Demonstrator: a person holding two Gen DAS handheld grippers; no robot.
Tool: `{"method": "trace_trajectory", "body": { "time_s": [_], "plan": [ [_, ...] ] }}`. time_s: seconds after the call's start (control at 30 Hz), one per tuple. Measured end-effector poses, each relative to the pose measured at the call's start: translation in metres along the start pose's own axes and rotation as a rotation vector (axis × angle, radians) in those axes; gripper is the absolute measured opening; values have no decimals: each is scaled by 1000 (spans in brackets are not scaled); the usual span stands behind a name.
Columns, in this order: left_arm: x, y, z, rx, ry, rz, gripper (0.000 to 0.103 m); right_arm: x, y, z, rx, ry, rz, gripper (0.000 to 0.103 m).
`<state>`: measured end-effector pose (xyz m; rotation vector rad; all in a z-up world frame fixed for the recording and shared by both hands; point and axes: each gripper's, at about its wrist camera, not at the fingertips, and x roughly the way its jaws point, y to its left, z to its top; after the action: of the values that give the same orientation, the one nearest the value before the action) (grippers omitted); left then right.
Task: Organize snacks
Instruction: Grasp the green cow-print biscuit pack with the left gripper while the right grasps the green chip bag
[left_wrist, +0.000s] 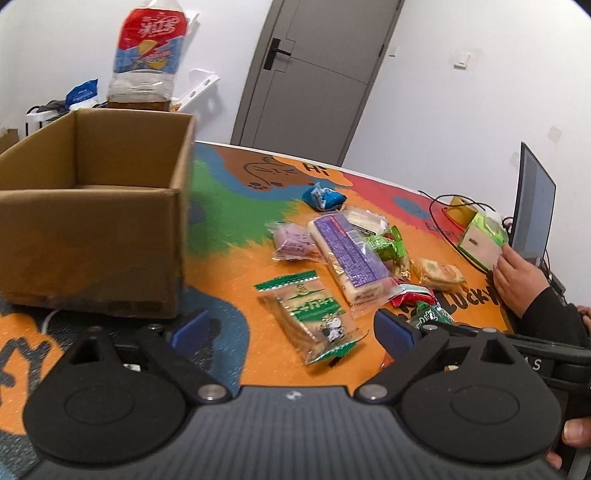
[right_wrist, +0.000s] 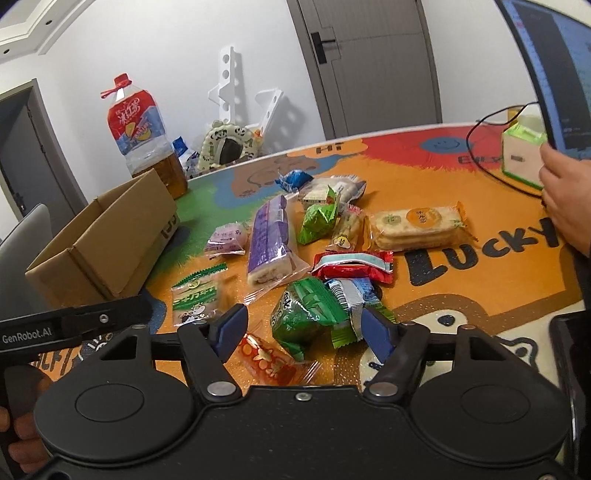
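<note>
Right gripper (right_wrist: 301, 330) straddles green snack bag (right_wrist: 308, 317), jaws partly open, no grip. Left gripper (left_wrist: 290, 328) wide, empty, over green-white cracker pack (left_wrist: 314, 317). Cardboard box (left_wrist: 92, 225) nearby. Risk: crowded wrappers, pads could snag neighbour.

box (left_wrist: 92, 236) top open | snack pile (right_wrist: 314, 251) crowds mat centre | bottle (left_wrist: 147, 55) behind box

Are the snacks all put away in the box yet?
Not yet. The box shows no snacks inside, and the snacks all lie on the table mat. Neither tool holds anything: the right tool is open around a green bag, the left tool open near a cracker pack.
</note>
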<state>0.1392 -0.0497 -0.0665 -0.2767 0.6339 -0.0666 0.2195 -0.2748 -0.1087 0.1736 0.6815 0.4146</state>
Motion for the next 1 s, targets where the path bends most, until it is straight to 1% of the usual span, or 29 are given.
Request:
{"method": "trace_trajectory", "body": {
  "time_s": [0.07,0.13,0.17,0.2,0.23,0.3,0.4,0.53,0.6,0.7,0.73,0.77,0.8,0.83,0.87,0.9,0.93,0.97,1.0],
  "plan": [
    [6,-5,0,9,4,-3,92,4,-2,0,-2,6,3,66],
    [13,-9,0,16,12,1,91,9,-5,0,9,19,8,58],
    [18,-11,0,19,17,4,91,12,-8,0,25,32,22,53],
    [22,-14,0,21,24,12,91,14,-11,-2,40,43,39,44],
    [26,-16,0,22,30,17,91,16,-13,-3,47,47,56,40],
    [33,-19,-1,27,39,29,91,16,-15,-4,49,36,69,28],
    [44,-25,-1,32,49,44,91,16,-21,-5,64,31,96,25],
    [54,-31,-3,43,57,61,91,12,-23,-2,56,12,91,24],
    [56,-35,-5,65,52,79,91,8,-25,-1,62,-4,93,19],
    [56,-36,-7,85,50,86,91,7,-26,-2,71,-7,85,19],
    [55,-37,-8,96,49,88,89,7,-27,-3,71,-6,85,19],
    [54,-37,-9,105,45,95,85,6,-26,-4,69,-9,85,19],
    [53,-37,-10,111,39,103,82,5,-25,-4,68,-12,86,19],
    [52,-37,-11,113,33,107,77,4,-25,-5,68,-15,88,19],
    [50,-35,-12,113,23,111,68,4,-24,-5,70,-18,89,19],
    [48,-34,-14,113,15,115,65,4,-24,-5,72,-19,90,19],
    [46,-33,-14,118,11,115,59,3,-23,-6,74,-20,90,19],
    [45,-32,-16,126,4,115,55,3,-23,-7,75,-22,90,19],
    [42,-31,-17,128,-2,108,55,2,-22,-8,77,-23,90,19]
  ]
}}
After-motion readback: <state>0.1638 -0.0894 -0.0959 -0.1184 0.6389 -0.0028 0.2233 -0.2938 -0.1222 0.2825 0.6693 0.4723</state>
